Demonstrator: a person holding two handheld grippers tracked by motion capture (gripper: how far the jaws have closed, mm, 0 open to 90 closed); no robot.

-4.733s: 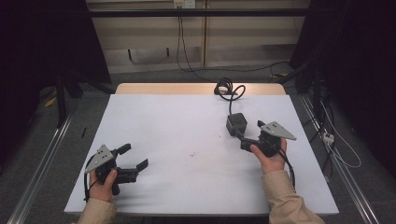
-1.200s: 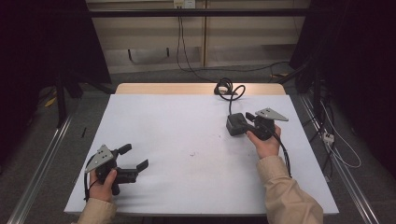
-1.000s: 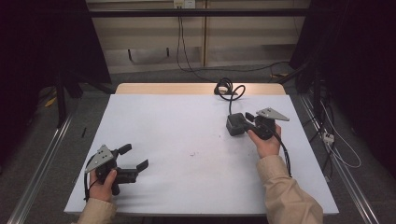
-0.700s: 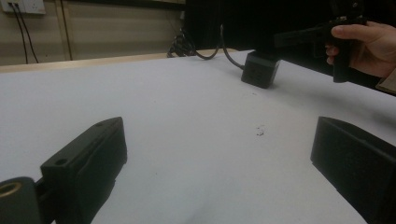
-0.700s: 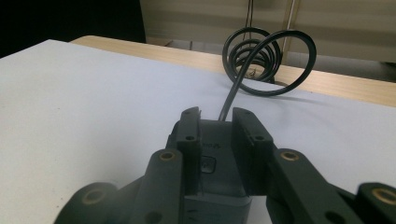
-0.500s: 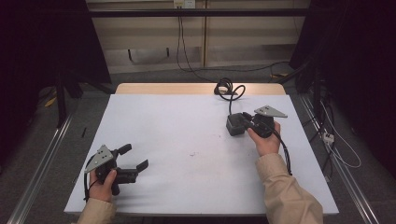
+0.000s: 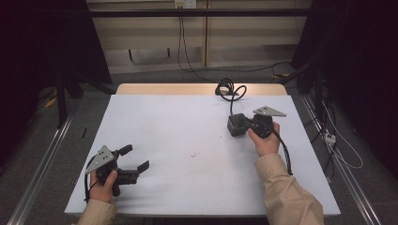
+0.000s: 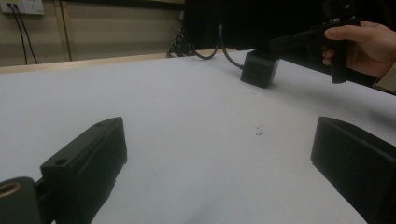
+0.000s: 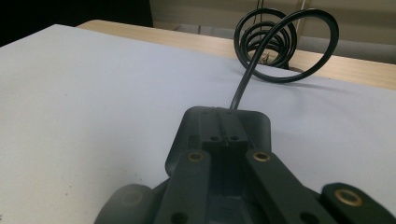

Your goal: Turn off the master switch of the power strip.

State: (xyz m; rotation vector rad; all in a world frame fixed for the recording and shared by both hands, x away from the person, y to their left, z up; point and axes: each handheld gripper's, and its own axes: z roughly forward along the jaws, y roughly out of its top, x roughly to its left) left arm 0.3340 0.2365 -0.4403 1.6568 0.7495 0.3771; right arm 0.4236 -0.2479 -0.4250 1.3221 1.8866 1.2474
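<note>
Notably no legible labels; right tongs (image 7: 244, 125) just closed over power adapter (image 7: 236, 124); left tongs (image 7: 136, 158) open, empty.

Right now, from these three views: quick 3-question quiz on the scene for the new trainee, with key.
1. True or false: the left tool holds the black adapter.
2. What is the coiled cable joined to? A) the adapter B) the left tool C) nothing
3. Fill in: the right tool has its jaws ____ above the adapter.
Key: 1 false; its jaws stand open, with nothing between them. 2 A. 3 shut; they have just been closing, and nothing is seen between them.
</note>
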